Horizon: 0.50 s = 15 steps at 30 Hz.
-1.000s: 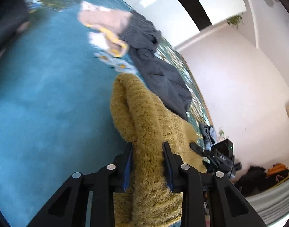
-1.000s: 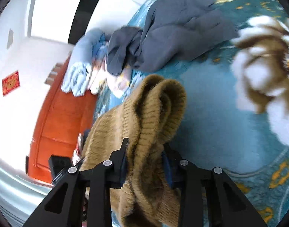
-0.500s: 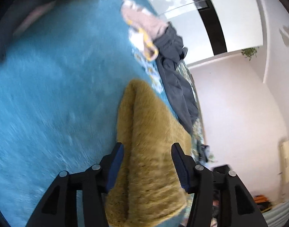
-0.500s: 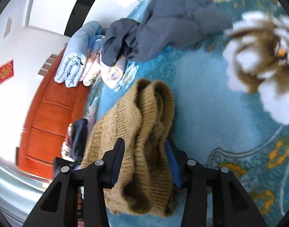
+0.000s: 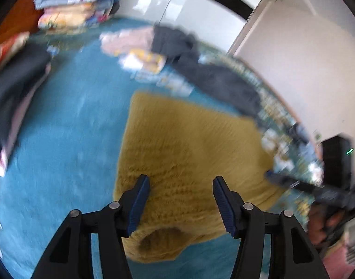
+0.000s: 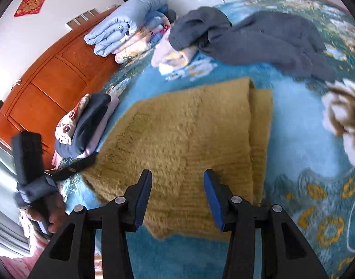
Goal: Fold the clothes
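A mustard-yellow knit sweater (image 5: 189,153) lies folded flat on the blue bedspread (image 5: 68,139); it also shows in the right wrist view (image 6: 189,134). My left gripper (image 5: 180,186) is open and empty, raised over the sweater's near edge. My right gripper (image 6: 177,181) is open and empty, raised over the sweater's near edge on the other side. Each gripper shows in the other's view, the right one at the right edge (image 5: 316,188), the left one at the left edge (image 6: 33,162).
Dark grey trousers (image 6: 258,39) lie crumpled at the far side. Folded quilts (image 6: 128,30) are stacked against the wooden headboard (image 6: 49,81). A small pile of folded clothes (image 6: 89,125) sits left of the sweater. A large flower print (image 6: 344,121) marks the bedspread at right.
Both grippers have opened and let go of the sweater, which now lies flat on the bed. Both have lifted back from it.
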### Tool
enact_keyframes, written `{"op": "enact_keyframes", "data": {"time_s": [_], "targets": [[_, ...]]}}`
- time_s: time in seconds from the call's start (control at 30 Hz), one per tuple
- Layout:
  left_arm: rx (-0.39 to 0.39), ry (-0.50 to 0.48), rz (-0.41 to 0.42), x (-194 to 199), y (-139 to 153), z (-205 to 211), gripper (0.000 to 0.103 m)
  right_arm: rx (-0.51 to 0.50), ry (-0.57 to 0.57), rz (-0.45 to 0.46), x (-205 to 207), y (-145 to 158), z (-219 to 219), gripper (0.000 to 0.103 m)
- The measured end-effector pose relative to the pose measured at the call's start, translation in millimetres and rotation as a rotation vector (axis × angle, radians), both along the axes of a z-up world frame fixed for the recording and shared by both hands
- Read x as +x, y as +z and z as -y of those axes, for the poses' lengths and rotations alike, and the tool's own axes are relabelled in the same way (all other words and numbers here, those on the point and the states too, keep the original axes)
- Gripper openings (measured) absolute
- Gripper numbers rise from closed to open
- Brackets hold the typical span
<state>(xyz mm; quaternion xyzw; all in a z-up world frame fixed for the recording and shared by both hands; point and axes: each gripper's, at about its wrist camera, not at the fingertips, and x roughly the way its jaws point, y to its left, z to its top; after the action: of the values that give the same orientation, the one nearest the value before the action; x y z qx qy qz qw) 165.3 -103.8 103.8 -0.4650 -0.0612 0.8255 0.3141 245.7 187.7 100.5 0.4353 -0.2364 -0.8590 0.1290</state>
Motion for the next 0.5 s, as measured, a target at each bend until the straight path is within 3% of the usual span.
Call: {"op": "enact_keyframes", "data": {"time_s": [0.13, 0.23, 0.3, 0.37, 0.4, 0.5], "targets": [[-0.026, 0.009, -0.053, 11, -4, 0, 0.06, -0.059, -0.002, 0.02, 3, -8, -9, 0.048], [0.012, 0.014, -0.047, 11, 4, 4, 0.061, -0.086, -0.007, 0.012, 6, -7, -12, 0.048], [0.126, 0.011, -0.038, 9, 15, 18, 0.063, -0.131, -0.021, -0.013, 7, -3, -18, 0.048], [0.244, 0.068, 0.002, 0, 20, 45, 0.072, -0.189, -0.05, -0.033, 8, -2, -27, 0.05], [0.281, 0.104, 0.044, -8, 14, 56, 0.079, -0.225, -0.08, -0.034, 9, -4, -36, 0.053], [0.399, 0.174, 0.215, -34, -15, 79, 0.083, -0.357, -0.223, 0.015, 13, -25, -75, 0.054]]}}
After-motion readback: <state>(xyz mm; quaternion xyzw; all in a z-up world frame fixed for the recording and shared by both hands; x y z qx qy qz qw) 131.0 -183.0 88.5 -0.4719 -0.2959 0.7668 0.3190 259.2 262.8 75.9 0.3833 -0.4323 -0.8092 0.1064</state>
